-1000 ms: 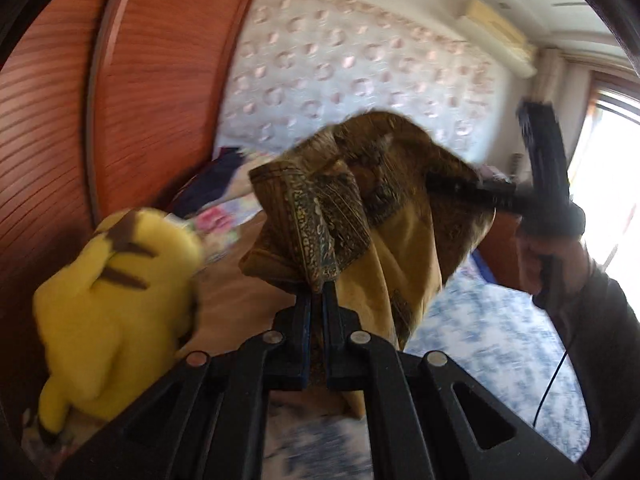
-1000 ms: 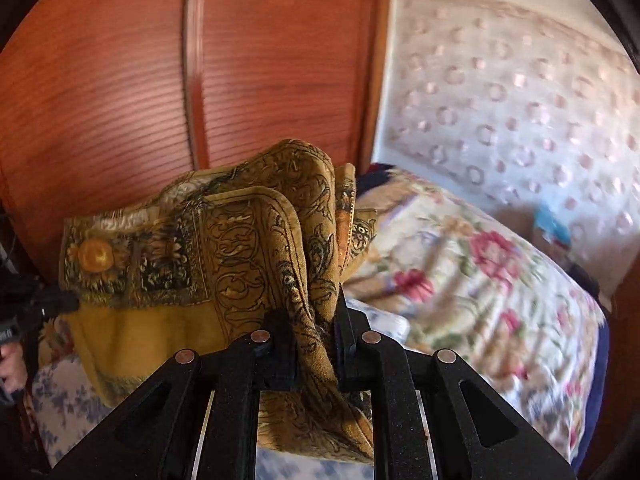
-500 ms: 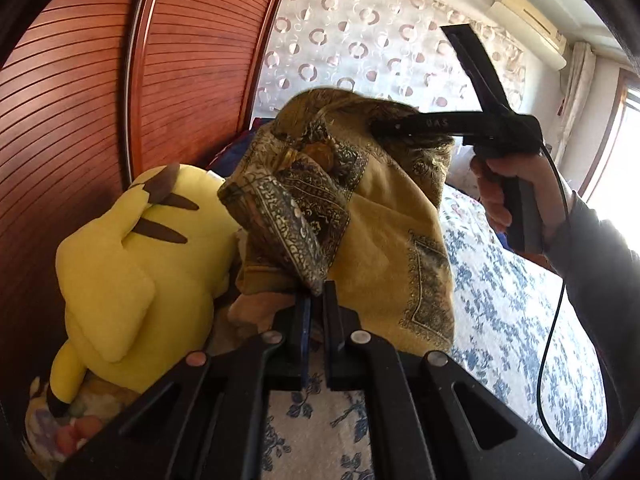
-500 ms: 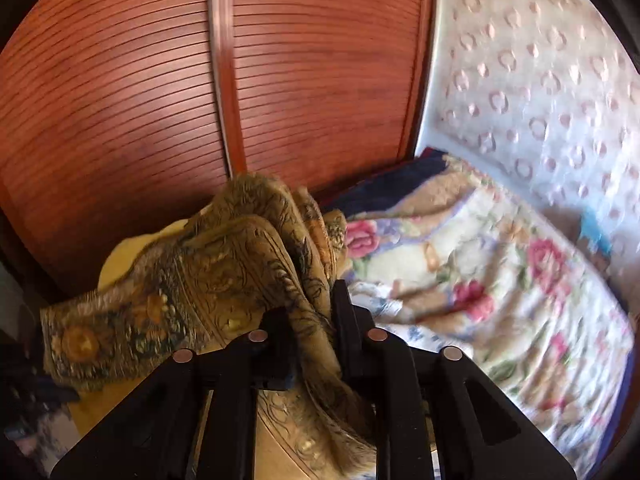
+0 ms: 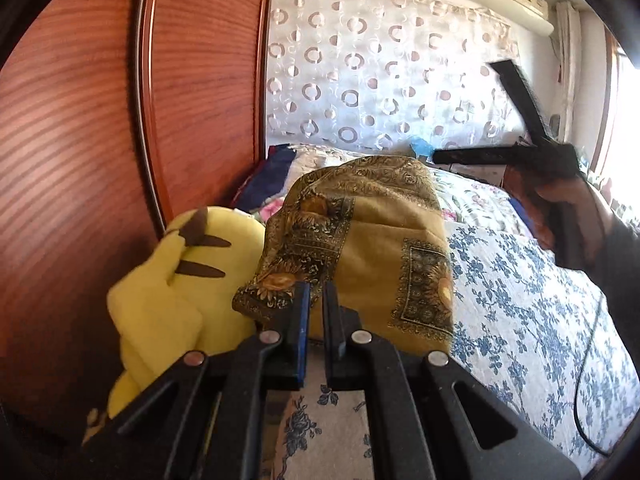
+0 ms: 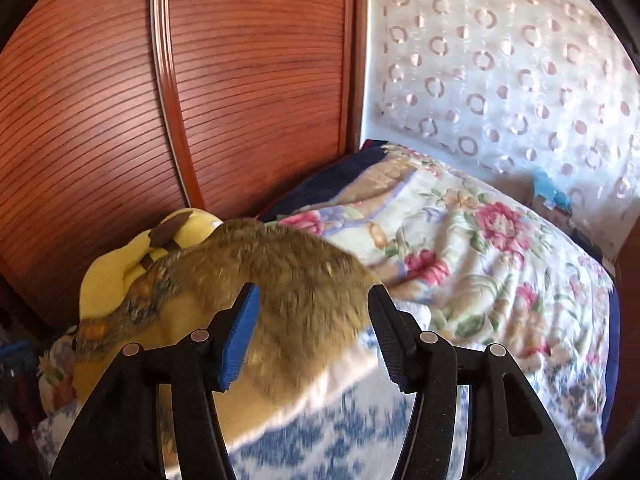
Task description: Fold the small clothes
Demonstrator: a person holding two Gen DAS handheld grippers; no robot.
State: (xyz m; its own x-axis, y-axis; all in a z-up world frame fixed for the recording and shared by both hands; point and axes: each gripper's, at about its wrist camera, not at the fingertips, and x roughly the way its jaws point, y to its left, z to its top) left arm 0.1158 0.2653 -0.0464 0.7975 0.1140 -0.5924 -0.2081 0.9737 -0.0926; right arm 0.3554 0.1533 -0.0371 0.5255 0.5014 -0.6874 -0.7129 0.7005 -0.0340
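My left gripper [image 5: 316, 294] is pinched tight on a corner of the mustard-yellow cloth [image 5: 372, 240], its two fingers nearly touching with the patterned hem caught between them. The cloth is soft and thin, plain gold in its middle, bordered with dark ornate bands and square sunflower panels. It lies heaped and partly folded over itself on the bed [image 5: 532, 320], near the bed's edge along the wooden wardrobe [image 5: 80, 160], and it leans against a yellow plush toy [image 5: 172, 280] that sits between the cloth and the wardrobe doors. My right gripper [image 6: 312, 316] has just been opening; its jaws stand wide, with the cloth's blurred upper fold lying beyond and between them but not pressed by either pad. From the left camera it hangs above the heap, clear of the fabric. A floral quilt [image 6: 480, 248] lies toward the head of the bed.
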